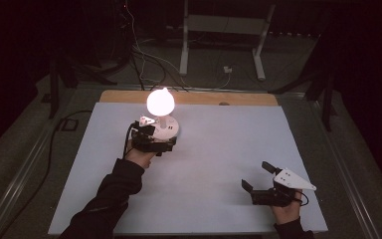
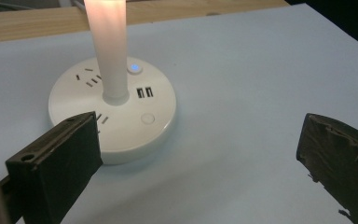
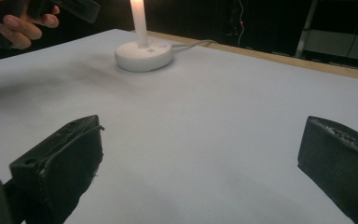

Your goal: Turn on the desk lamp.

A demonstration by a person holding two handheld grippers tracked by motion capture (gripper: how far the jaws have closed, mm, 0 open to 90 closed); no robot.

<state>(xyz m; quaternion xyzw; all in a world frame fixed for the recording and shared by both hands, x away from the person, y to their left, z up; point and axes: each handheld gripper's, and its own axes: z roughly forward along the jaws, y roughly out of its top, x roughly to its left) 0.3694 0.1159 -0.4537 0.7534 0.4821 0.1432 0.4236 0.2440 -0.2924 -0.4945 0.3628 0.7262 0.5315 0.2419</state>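
High view: lamp point(image 1: 160, 107) stands lit at the far left-centre of the white table sheet point(image 1: 219, 149), near the bare wooden edge point(image 1: 248, 98); room around it is dark.
Left gripper point(image 1: 165, 140): held just beside the lamp base point(image 1: 168, 127), on its near side. Jaws stand wide apart with nothing between them; no pad touches the base.
Left gripper, likely reason: judged to be placed for access to the controls on top of the base, since the jaw tips point straight at it from close by.
Right gripper point(image 1: 253, 175): low over the sheet at the near right, well apart from the lamp. Jaws wide open, holding nothing; right gripper view shows bare sheet between them.
Right gripper, likely reason: judged parked, leaving the lamp to the left hand point(image 1: 140, 155).
Lamp base, look: round, white, low disc in the left gripper view point(image 2: 121, 135); glossy rim.
Base top: blue-lit button point(image 2: 134, 68), a pair of USB ports point(image 2: 144, 92), a plain round button point(image 2: 147, 118), several socket slots point(image 2: 89, 77).
Stem point(image 2: 109, 46): white, upright from the base centre, glowing warm.
Head: bright globe, overexposed; detail cannot be told.
Cable point(image 3: 193, 44): runs from the base toward the wooden edge.
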